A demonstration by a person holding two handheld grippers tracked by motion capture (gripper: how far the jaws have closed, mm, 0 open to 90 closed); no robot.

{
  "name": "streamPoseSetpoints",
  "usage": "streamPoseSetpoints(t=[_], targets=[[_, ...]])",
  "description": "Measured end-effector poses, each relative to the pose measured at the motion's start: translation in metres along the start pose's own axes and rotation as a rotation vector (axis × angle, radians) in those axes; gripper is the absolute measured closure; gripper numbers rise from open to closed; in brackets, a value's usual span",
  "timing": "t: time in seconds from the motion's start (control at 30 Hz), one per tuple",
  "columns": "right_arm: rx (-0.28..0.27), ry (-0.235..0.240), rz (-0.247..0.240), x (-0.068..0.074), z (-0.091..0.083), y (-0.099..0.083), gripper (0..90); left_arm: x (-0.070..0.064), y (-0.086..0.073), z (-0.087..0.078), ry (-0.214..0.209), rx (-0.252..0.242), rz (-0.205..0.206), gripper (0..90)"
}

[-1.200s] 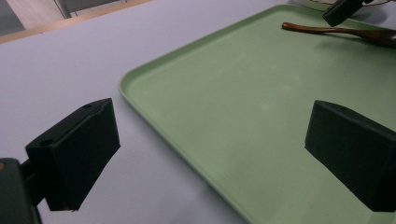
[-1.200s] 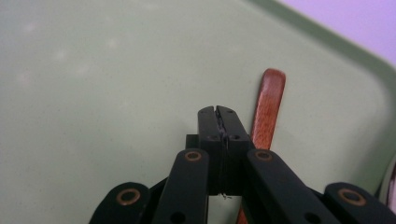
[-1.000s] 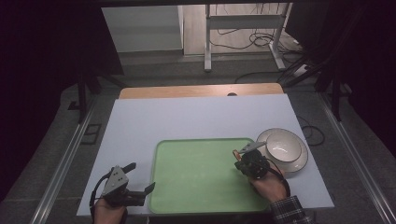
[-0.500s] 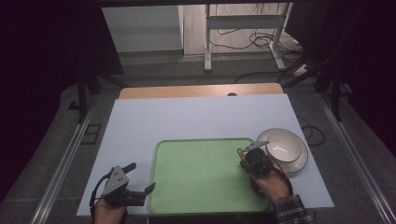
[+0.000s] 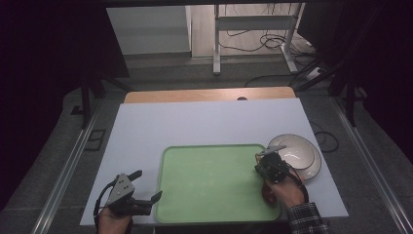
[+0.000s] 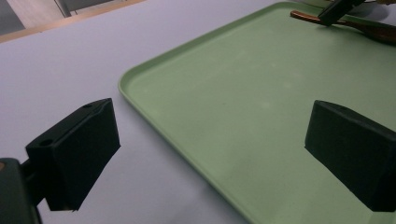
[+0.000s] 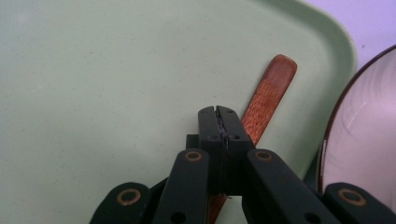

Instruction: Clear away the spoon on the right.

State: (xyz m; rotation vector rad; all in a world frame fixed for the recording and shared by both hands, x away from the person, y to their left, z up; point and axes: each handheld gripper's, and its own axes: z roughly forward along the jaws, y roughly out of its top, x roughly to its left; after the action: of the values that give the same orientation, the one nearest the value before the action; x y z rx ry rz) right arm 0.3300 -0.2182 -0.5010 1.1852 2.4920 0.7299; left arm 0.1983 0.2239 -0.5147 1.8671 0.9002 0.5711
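A brown wooden handle point(image 7: 273, 88) lies flat on the green tray point(image 5: 214, 180) near its right rim. My right gripper point(image 7: 218, 109) is shut, its jaws pressed together directly over that handle with no wood between the tips. Whether they touch it I cannot tell. In the high view the right gripper point(image 5: 267, 158) sits at the tray's right edge, beside a white bowl point(image 5: 297, 153). My left gripper point(image 5: 146, 185) stands open at the tray's near left corner, with nothing between its jaws. From the left gripper point(image 6: 229, 149) the handle point(image 6: 373, 31) appears far across the tray point(image 6: 233, 84).
The bowl point(image 7: 364, 130) has a dark rim and rests on the white tabletop point(image 5: 204, 122) just right of the tray. A wooden strip point(image 5: 209, 94) runs along the table's far edge. Metal rails point(image 5: 68, 170) flank the table on both sides.
My right gripper has shifted a little to the right and farther away, closer to the bowl. The left gripper has stayed where it was.
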Motion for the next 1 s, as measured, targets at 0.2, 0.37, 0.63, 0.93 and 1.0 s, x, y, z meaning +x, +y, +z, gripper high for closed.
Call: streamPoseSetpoints(t=[0.2, 0.37, 0.63, 0.93, 1.0], targets=[[0.003, -0.005, 0.006, -0.0018, 0.0010, -0.0005, 89.9, -0.0002, -0.0001, 0.0000, 0.000, 0.000, -0.002, 2.9], [0.000, -0.005, 0.008, -0.0031, 0.0007, -0.0007, 89.8, -0.0003, 0.0000, -0.0001, 0.000, 0.000, -0.001, 2.9], [-0.026, 0.003, -0.012, -0.0003, -0.0029, 0.0012, 82.7, -0.0003, 0.0000, -0.0002, 0.001, -0.001, -0.001, 2.9], [-0.044, 0.003, -0.023, 0.0021, -0.0064, 0.0031, 73.9, -0.0004, 0.0000, -0.0002, 0.001, 0.000, -0.001, 2.9], [-0.049, 0.006, -0.021, 0.0025, -0.0072, 0.0036, 69.5, -0.0004, 0.0000, -0.0001, 0.001, 0.000, -0.001, 2.9]])
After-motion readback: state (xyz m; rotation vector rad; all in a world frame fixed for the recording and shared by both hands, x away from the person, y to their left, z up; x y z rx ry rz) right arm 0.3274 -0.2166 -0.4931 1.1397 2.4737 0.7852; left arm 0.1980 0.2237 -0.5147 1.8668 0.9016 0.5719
